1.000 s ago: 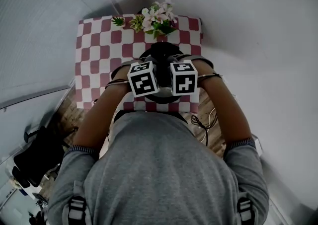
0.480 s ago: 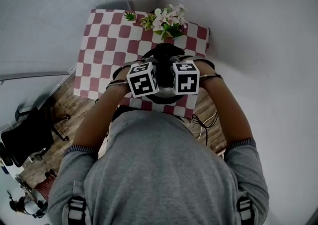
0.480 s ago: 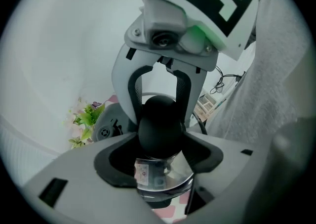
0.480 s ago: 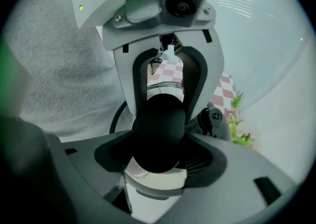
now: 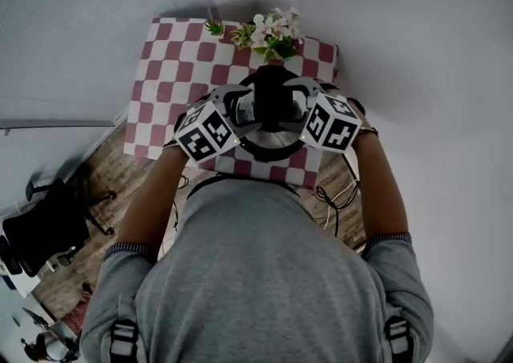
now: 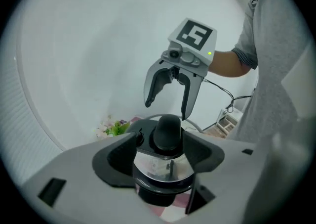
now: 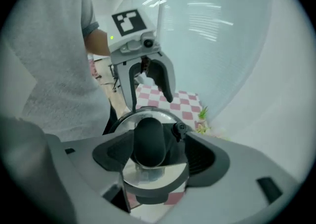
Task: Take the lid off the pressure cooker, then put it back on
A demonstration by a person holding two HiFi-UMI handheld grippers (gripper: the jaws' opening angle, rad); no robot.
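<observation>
The left gripper [image 6: 161, 141] has its jaws wide apart, just opened further. The cooker's black knob [image 6: 169, 129] stands between them, the pads clear of it. The steel lid [image 6: 158, 167] sits under the knob. At twelve o'clock from the knob hangs the right gripper [image 6: 166, 110], jaws pointing down and also just opened wider, with nothing between them. Flowers [image 6: 114, 128] lie at nine o'clock, a sleeve [image 6: 248, 56] at two and checked cloth [image 6: 173, 207] at six.

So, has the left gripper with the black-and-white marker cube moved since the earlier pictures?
Yes. Against the steel pressure cooker's black lid handle, the left gripper has swung out leftward, uncovering it. Its jaws have just been opening, nothing between them.
</observation>
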